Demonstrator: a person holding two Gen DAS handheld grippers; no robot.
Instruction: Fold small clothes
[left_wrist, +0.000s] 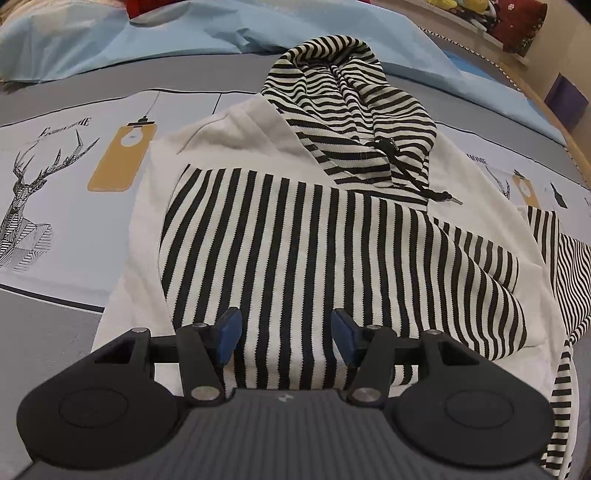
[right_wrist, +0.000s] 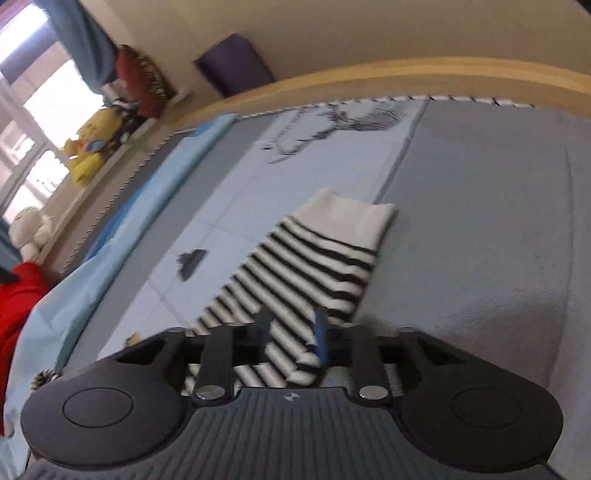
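- We see a small hoodie (left_wrist: 295, 236) spread flat on the bed (left_wrist: 55, 332), its cream body at the middle of the left wrist view and its striped hood (left_wrist: 351, 103) on the far side.
- One striped sleeve (left_wrist: 332, 258) lies folded across the chest, running from left to right.
- Our left claw (left_wrist: 286, 334) hangs just over the near part of that folded sleeve, its blue pads (left_wrist: 229, 332) spread wide apart with nothing between them.
- In the right wrist view, our right claw (right_wrist: 293, 332) is nearly closed, its pads pinching the other sleeve (right_wrist: 306, 273).
- That sleeve stretches away from the claw over the grey and pale blue bedcover (right_wrist: 480, 221), ending in a cream cuff (right_wrist: 351, 221) at the far end.
- A light blue sheet (left_wrist: 184, 37) lies bunched at the far edge of the bed.
- A yellow plush toy (right_wrist: 88, 147) sits on a ledge at the far left of the right wrist view.
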